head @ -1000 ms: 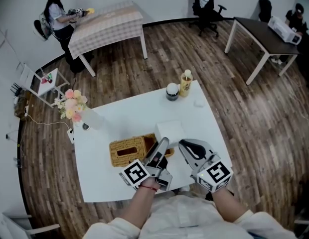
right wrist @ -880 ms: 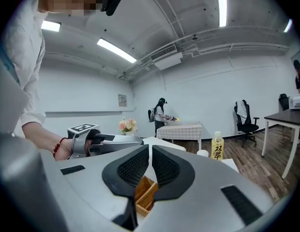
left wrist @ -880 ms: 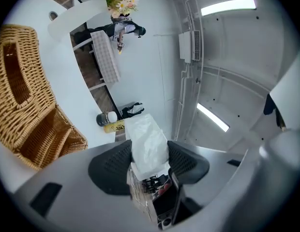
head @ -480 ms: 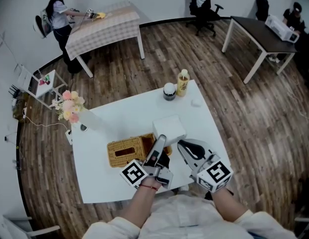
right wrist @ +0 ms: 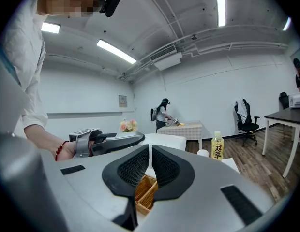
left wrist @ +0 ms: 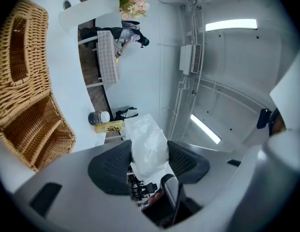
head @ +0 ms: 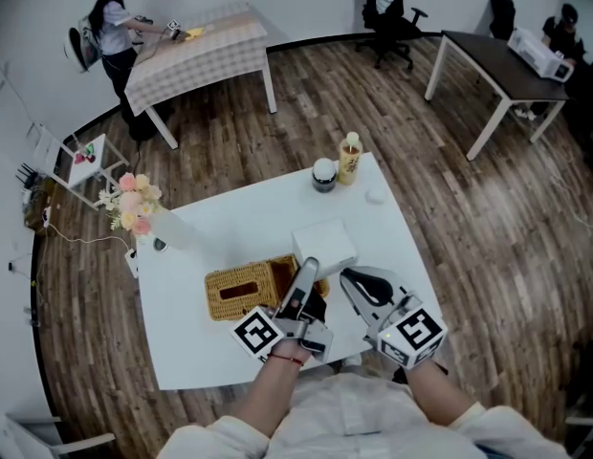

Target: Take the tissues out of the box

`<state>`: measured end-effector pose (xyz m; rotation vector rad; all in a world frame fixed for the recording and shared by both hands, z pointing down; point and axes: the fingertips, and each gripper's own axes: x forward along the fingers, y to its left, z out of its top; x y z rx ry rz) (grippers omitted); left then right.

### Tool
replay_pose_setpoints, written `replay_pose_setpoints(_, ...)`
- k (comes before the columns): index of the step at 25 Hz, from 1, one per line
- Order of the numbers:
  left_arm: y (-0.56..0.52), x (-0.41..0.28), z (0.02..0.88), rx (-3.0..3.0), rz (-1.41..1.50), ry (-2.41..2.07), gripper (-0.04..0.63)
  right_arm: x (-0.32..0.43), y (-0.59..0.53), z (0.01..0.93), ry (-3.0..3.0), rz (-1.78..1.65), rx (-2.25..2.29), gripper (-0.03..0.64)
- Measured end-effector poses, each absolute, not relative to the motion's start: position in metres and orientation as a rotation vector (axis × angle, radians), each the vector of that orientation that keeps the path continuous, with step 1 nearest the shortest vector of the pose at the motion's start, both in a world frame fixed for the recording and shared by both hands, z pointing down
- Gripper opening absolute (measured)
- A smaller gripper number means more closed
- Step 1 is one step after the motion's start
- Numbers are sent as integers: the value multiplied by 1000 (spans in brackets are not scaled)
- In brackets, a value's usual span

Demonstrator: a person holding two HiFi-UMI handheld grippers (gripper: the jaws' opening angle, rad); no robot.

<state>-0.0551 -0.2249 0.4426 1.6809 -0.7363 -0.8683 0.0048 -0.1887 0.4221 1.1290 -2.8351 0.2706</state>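
Note:
A wicker tissue box (head: 247,291) lies opened on the white table (head: 220,228); the left gripper view shows its slotted lid (left wrist: 18,52) beside the open base (left wrist: 46,132). My left gripper (head: 307,268) is shut on a white plastic-wrapped tissue pack (head: 323,245), held just above the box's right end. That pack (left wrist: 149,146) sits pressed between the dark pads (left wrist: 110,167). My right gripper (head: 357,282) hovers right of it, jaws shut with nothing between them. In the right gripper view, its pads (right wrist: 135,168) nearly meet, with the wicker box (right wrist: 146,193) and the pack (right wrist: 170,141) beyond.
A yellow tea bottle (head: 350,158), a white-lidded jar (head: 324,175) and a small white cap (head: 376,197) stand at the table's far edge. A vase of flowers (head: 136,204) is at the far left corner. Across the wooden floor, a person stands at a checked table (head: 196,51).
The left gripper has tilted slightly upward, lifting the tissue pack a little farther from the box. The right gripper has kept still.

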Motion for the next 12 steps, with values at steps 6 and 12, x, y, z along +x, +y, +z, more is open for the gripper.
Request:
replay_pose_setpoints(6,-224,-51,442,1684,-864,-727,227,8,-187,423,-2812,238,1129,37)
replay_pose_setpoints(12,-224,-48,440,1680,-865,-719,227,12,-188,422,-2808,258,1146,37)
